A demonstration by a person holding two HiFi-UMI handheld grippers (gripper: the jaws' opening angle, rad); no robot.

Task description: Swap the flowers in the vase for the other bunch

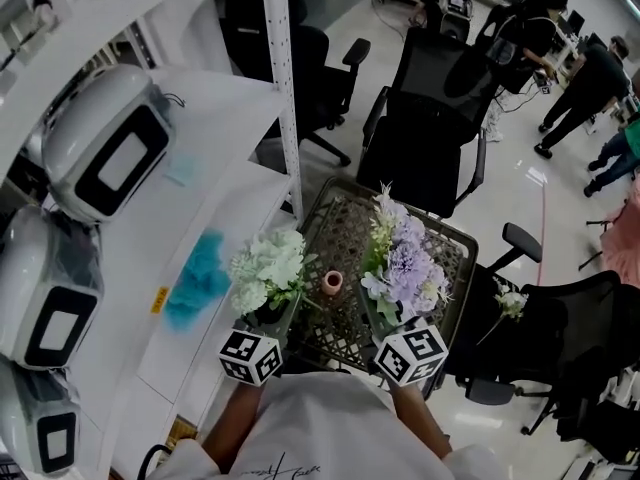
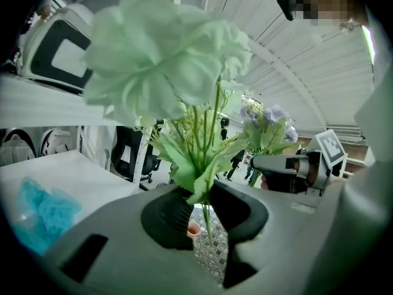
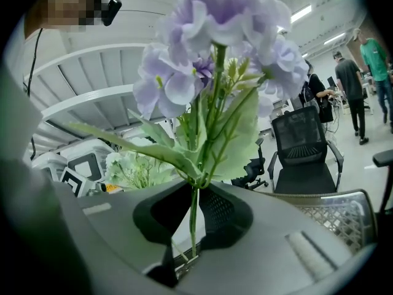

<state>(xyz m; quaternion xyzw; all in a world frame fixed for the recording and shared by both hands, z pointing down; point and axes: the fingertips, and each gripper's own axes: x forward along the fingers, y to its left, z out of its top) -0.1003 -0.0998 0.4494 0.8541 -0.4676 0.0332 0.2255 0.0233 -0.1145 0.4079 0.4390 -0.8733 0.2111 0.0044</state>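
Open workshop floor, black office chairs (image 1: 430, 138) beyond and people at the far right; white shelf (image 1: 230, 118) on the left with a blue cloth (image 1: 200, 278) on it. Near centre stands a dark mesh table (image 1: 350, 228), and on it a small pink vase (image 1: 332, 282), upright, with nothing in its mouth as far as the head view shows. Left gripper (image 1: 268, 316) is clamped on the stems of a white-green bunch (image 1: 268, 268), held upright above the table's near left edge, left of the vase and clear of it. Right gripper (image 1: 392, 323) is clamped on the thin stem of a purple bunch (image 1: 405, 258), also upright, right of the vase and apart from it. Vase sits between the two bunches, slightly farther than both grippers. Judged step: midway through the swap, with both bunches in the air and the vase vacant. Which bunch came out cannot be told from here. Next move, as I read it: carry the incoming bunch over the vase, line the hanging stem end up with the narrow mouth, lower it straight and only then let the jaws go. The mouth is small and the vase looks light, so a slanted stem could tip it. The other bunch wants laying down on the mesh, off to one side.
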